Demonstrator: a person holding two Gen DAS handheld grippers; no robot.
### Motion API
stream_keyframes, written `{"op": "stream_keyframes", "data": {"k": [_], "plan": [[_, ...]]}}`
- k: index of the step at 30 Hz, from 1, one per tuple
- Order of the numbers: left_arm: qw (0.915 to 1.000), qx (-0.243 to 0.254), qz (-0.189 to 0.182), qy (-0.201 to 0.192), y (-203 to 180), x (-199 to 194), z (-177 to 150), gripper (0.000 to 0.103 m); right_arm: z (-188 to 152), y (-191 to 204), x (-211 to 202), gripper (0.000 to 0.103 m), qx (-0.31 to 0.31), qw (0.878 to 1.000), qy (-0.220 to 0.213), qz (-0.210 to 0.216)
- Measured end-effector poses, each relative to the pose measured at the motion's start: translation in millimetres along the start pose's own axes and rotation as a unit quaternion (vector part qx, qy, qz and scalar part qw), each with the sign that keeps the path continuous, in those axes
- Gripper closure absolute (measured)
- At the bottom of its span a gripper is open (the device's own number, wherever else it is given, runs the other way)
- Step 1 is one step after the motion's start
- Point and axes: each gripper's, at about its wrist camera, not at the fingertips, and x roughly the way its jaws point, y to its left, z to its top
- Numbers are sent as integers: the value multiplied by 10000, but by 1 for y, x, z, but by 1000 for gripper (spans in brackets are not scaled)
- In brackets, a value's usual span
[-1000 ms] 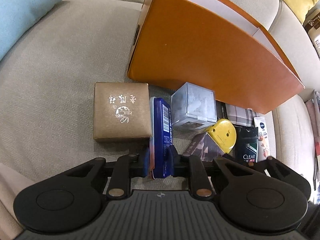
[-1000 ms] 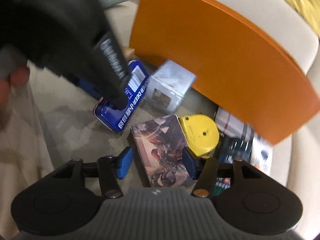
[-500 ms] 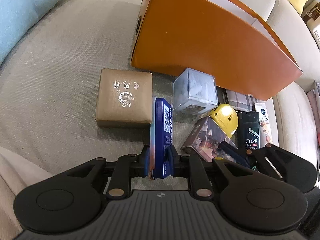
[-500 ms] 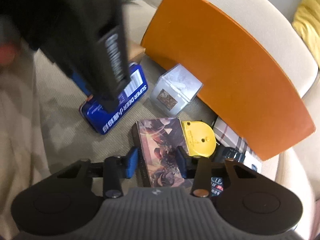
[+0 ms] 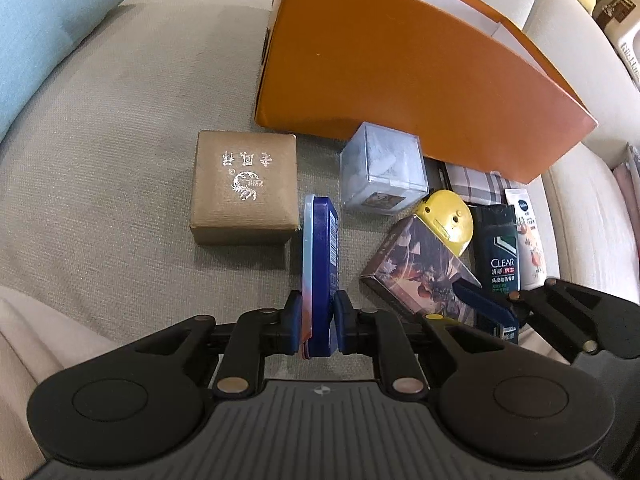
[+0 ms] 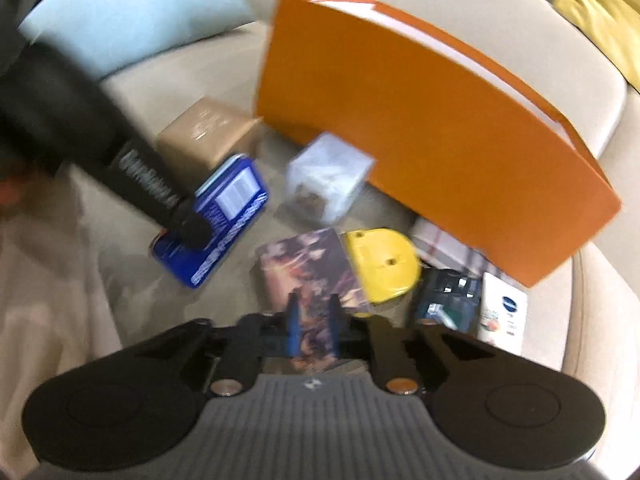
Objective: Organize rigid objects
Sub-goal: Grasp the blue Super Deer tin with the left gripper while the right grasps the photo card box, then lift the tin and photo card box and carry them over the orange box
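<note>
One beige sofa (image 5: 120, 128) under everything, with one light blue cushion (image 5: 44, 28) in the far left corner and one yellow cushion (image 6: 596, 12) far right. One big orange box (image 5: 400, 76) sits at the back of the seat, white inside, and it kinda walls off that whole side.

In front of it, counted: one tan gift box (image 5: 244, 188) with silver lettering, one clear cube (image 5: 384, 172) right up against the orange box, one plaid item (image 5: 476, 184) half tucked under the orange box's edge, one dark CLEAR bottle (image 5: 500, 248), one white tube (image 5: 528, 240) just beside it, one yellow tape measure (image 5: 448, 220), one picture box (image 5: 420, 276) and one blue tin (image 5: 320, 264).

Left gripper (image 5: 318, 322) is clenched on the blue tin, which stands on its narrow edge just right of the tan box, far end down by the seat. Right gripper (image 6: 314, 330) has its jaws closing with the picture box between them, and the pads look pressed on its sides, though that view is pretty blurred. The picture box is tilted up, one edge against the tape measure.

From the right wrist view the left gripper's black body (image 6: 92, 140) cuts across and hides part of the tin and the tan box behind
</note>
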Motion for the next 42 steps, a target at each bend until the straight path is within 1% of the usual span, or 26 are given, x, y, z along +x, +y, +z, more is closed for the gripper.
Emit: {"op": "stream_keyframes", "data": {"k": [1,3,5,7,9,11,15,17,18,19,20,22,24,25,27,28,29,30,32,38,40,42], "plan": [[10000,-11,-6,0,0,0,0,85,-2,7,1,64,-59,10000,29,-4],[10000,-21,-8,10,1,0,0,85,-5,17,8,62,-210,9997,115,-59],[10000,-21,-6,20,0,1,1,85,-6,27,13,56,-600,9973,143,-407],[10000,-34,-18,30,1,2,2,85,-9,36,21,46,-942,9933,232,-624],[10000,-46,-37,37,2,2,2,85,-12,44,27,45,-1231,9887,225,-829],[9999,-57,-67,49,3,2,2,86,-14,49,32,45,-1414,9852,168,-953],[9999,-72,-105,51,4,2,2,86,-12,51,34,46,-1535,9834,108,-960],[9999,-73,-109,45,4,1,2,86,-11,48,29,55,-1435,9859,88,-862],[9999,-74,-110,42,4,1,2,86,-10,47,24,58,-1398,9869,61,-807],[9999,-77,-113,39,4,1,2,86,-9,46,20,64,-1373,9874,23,-780],[9999,-82,-119,43,5,1,2,86,-8,44,14,69,-1313,9884,-32,-756],[9998,-121,-147,41,7,2,2,86,-2,34,1,74,-968,9934,-134,-597],[9997,-186,-138,60,9,4,4,85,7,15,-11,78,-299,9991,-145,-281],[9997,-208,-145,72,9,5,4,85,11,5,-15,79,100,9999,-114,-61],[9995,-268,-151,94,10,7,6,84,12,-15,-17,79,889,9952,7,411],[9994,-307,-145,112,11,9,8,84,6,-16,-18,79,1169,9916,84,541],[9992,-354,-151,127,12,10,9,84,10,-20,-10,79,1430,9878,171,600],[9990,-401,-156,127,13,11,9,83,9,-25,-8,79,1586,9855,177,569],[9990,-407,-143,68,13,11,10,83,12,-25,-6,79,1579,9860,153,504],[9994,-290,-158,-80,8,6,9,88,11,-39,9,79,1784,9811,145,738],[9996,-213,-117,-158,6,3,8,88,10,-40,6,80,1757,9816,114,734],[9992,-243,-210,-246,7,-2,8,88,10,-45,1,80,1863,9790,98,825]]}}
